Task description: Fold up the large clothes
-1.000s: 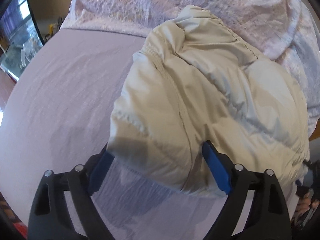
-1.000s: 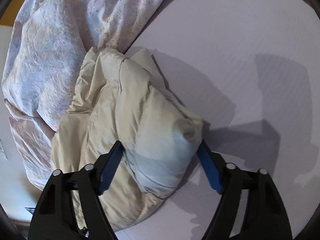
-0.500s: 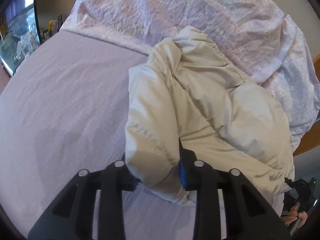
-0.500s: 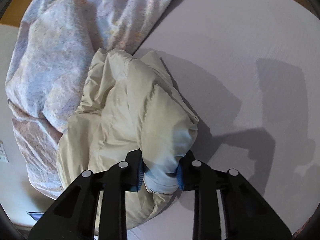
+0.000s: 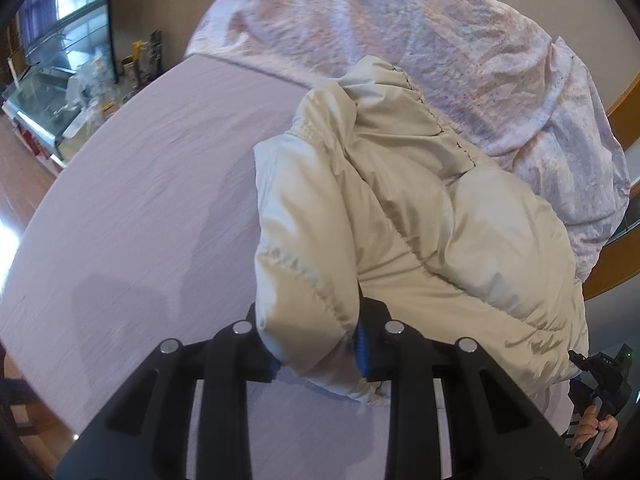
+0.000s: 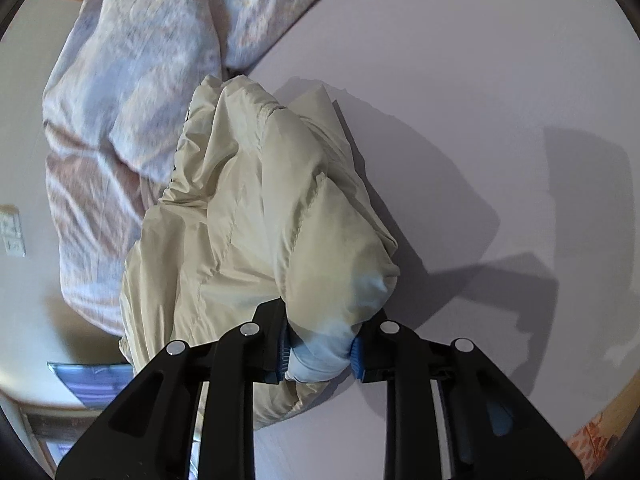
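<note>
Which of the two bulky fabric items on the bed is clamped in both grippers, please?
The plain cream puffer jacket: the left gripper and right gripper each pinch its edge. The patterned lilac duvet lies bunched behind it, untouched.

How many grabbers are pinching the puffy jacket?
2. The left gripper pinches one bunched corner of the cream puffer jacket above the lavender sheet. The right gripper pinches another corner, near the floral duvet.
</note>
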The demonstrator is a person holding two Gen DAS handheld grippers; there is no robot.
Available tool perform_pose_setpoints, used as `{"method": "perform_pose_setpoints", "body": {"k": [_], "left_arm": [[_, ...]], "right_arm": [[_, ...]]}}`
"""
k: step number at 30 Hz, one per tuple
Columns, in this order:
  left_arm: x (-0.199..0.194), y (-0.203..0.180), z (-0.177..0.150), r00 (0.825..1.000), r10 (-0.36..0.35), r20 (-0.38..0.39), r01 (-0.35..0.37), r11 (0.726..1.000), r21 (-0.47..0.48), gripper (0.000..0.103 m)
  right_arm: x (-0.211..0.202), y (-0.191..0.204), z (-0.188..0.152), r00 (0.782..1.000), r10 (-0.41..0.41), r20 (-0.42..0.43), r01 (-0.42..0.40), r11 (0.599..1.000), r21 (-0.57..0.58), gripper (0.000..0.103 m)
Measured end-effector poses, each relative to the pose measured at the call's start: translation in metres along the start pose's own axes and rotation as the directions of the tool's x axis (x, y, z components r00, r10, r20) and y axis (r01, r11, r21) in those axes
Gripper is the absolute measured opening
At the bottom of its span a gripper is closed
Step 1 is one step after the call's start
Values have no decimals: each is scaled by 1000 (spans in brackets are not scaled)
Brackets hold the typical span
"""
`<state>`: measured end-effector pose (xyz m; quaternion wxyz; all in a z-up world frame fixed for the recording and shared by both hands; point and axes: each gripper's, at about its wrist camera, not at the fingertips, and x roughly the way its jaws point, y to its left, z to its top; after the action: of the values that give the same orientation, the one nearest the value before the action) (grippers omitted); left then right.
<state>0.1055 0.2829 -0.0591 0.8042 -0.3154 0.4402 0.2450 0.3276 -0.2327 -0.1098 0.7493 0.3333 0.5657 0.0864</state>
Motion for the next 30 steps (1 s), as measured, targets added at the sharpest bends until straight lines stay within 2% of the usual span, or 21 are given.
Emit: {"method": "perform_pose_setpoints", "body": {"k": [5, 6, 8, 9, 12, 13, 15, 16, 19, 21, 23, 26, 30], "left_arm": [[-23, 21, -24, 999, 37, -8, -37, 999, 0, 29], [-25, 23, -29, 999, 44, -11, -44, 999, 5, 29], [-25, 26, -35, 999, 48, -14, -48, 999, 2, 33], [-25, 27, -37, 998, 52, -17, -52, 999, -4, 34], [-26, 30, -40, 998, 67, -20, -68, 997, -24, 42], [-26, 29, -41, 997, 71, -22, -72, 997, -21, 46], [-26, 28, -42, 996, 80, -26, -81, 997, -9, 53], [-26, 27, -42, 996, 86, -27, -87, 996, -5, 58], [-24, 25, -42, 995, 99, -31, -99, 995, 8, 66], [-23, 26, -41, 994, 102, -33, -102, 995, 5, 70], [-22, 26, -41, 994, 100, -34, -100, 995, 3, 71], [-20, 26, -40, 995, 96, -37, -96, 995, -4, 74], [-19, 28, -40, 996, 81, -40, -82, 996, -21, 78]], "right_arm": [[-18, -15, -27, 999, 6, -38, -6, 1000, -11, 24], [-21, -18, -28, 992, 43, -116, -46, 999, -20, 24], [-26, -21, -28, 993, 34, -114, -39, 998, -43, 29], [-28, -19, -27, 994, 11, -110, -19, 998, -65, 35], [-41, -9, -21, 994, -92, -56, 82, 985, -154, 52], [-48, -6, -19, 990, -137, -11, 133, 973, -186, 60], [-63, -4, -17, 978, -190, 81, 204, 951, -233, 67], [-72, 1, -16, 966, -214, 146, 246, 935, -256, 68], [-82, 14, -12, 952, -223, 212, 283, 904, -320, 68], [-81, 30, -12, 956, -190, 223, 263, 892, -368, 68], [-77, 49, -19, 970, -132, 206, 211, 876, -434, 68], [-54, 86, -37, 991, -50, 126, 112, 830, -547, 61], [-14, 132, -73, 1000, 9, 1, -6, 745, -667, 53]]}}
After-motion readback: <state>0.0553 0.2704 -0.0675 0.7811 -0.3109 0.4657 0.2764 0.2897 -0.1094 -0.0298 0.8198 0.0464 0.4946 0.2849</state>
